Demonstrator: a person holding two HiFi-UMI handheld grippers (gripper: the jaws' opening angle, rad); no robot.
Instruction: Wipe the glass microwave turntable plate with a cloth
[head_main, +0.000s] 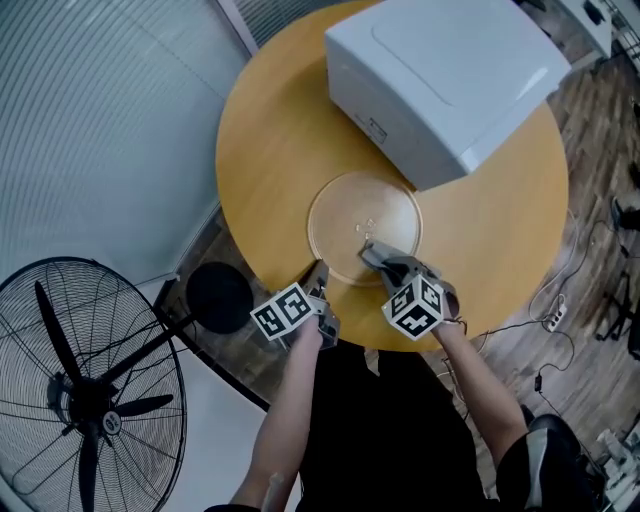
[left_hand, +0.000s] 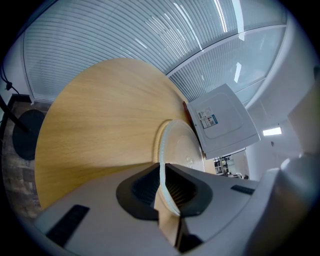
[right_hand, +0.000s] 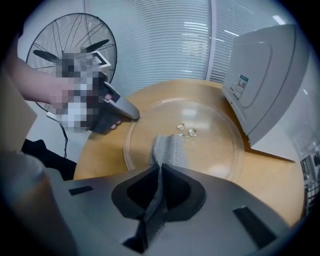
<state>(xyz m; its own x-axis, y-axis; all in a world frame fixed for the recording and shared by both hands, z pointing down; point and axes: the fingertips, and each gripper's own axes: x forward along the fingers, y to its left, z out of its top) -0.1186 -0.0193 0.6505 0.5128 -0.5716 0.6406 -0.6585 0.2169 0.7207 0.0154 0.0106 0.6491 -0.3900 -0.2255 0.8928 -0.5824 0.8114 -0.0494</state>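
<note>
Ribbed window blinds and a standing fan are seen around a round wooden table, on whose far side a white microwave is set. The glass plate is laid on the table just in front of the microwave, near the person's edge, apparently so that it can be reached from above. Its near-left rim is clamped between the jaws of the left gripper, a hold judged to be meant to keep the plate from sliding or turning while it is rubbed. A grey cloth is pinched tight in the right gripper, with its free end laid on the near part of the plate's face. A few small clear specks, perhaps droplets or crumbs, are seen just beyond the cloth, toward the plate's middle, and are judged to be the target of the next stroke. Wiping appears to be at an early stage, since those specks are not yet cleared.
</note>
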